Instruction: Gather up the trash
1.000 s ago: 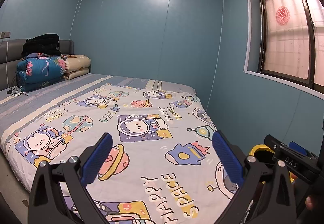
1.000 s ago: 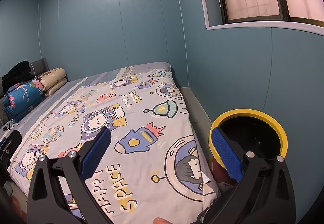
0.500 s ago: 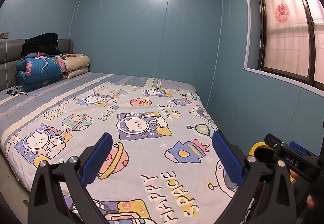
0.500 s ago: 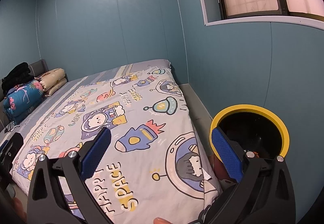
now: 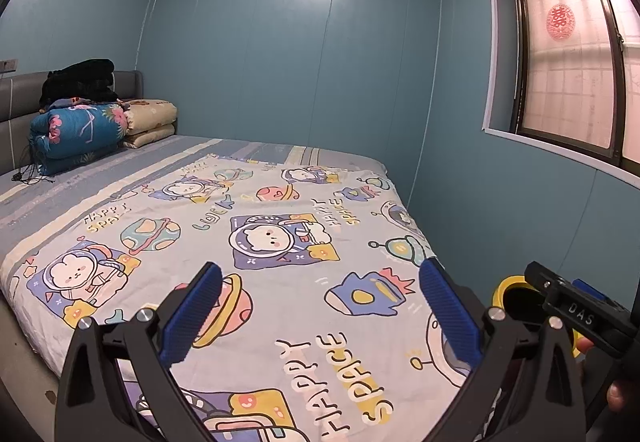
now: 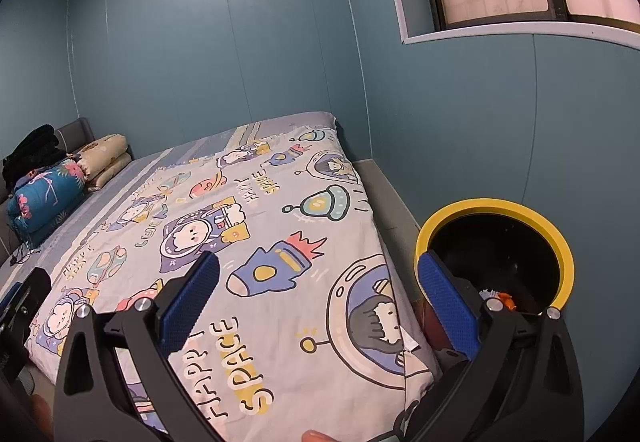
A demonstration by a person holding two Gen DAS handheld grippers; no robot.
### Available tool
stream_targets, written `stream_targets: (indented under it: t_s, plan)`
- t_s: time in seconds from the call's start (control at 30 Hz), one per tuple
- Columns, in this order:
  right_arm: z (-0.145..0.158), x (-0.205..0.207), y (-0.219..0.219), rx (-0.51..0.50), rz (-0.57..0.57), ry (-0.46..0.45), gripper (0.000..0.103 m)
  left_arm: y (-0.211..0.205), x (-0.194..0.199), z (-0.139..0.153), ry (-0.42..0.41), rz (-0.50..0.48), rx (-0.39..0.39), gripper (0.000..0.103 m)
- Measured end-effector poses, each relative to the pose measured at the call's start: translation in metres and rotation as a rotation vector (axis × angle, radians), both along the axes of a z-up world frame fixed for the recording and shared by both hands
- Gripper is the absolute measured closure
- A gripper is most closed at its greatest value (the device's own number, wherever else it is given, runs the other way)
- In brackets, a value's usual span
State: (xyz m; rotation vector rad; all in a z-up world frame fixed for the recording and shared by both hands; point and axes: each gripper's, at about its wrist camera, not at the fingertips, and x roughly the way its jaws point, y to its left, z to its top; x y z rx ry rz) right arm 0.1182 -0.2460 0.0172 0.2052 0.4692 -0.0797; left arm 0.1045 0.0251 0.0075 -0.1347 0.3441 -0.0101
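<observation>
**Both claws wide and empty over the bed**

Left wrist view: your left claw (image 5: 320,306) stood wide apart, gripping nothing, above the bed sheet (image 5: 248,242) printed "HAPPY SPACE". The other tool, at right, read "DAS".

Right wrist view: your right claw (image 6: 318,302) was equally wide and empty. The yellow-rimmed trash bin (image 6: 560,242) stood between bed and wall, with orange and pale scraps (image 6: 505,299) lying inside.

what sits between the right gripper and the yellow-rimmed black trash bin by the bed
Nothing visible does. The right gripper is open and empty over the cartoon space bedspread; the yellow-rimmed black trash bin stands open-topped beside the bed, partly behind the gripper's right finger.
</observation>
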Motion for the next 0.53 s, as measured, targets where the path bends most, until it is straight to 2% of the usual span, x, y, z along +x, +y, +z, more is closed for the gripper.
stream_targets:
  t_s: [0.53]
  plan:
    - [-0.0010,0.0019,-0.0005,0.005,-0.001,0.005,0.008,0.0000,0.0042,-0.0027,0.013,-0.004,0.000,0.008]
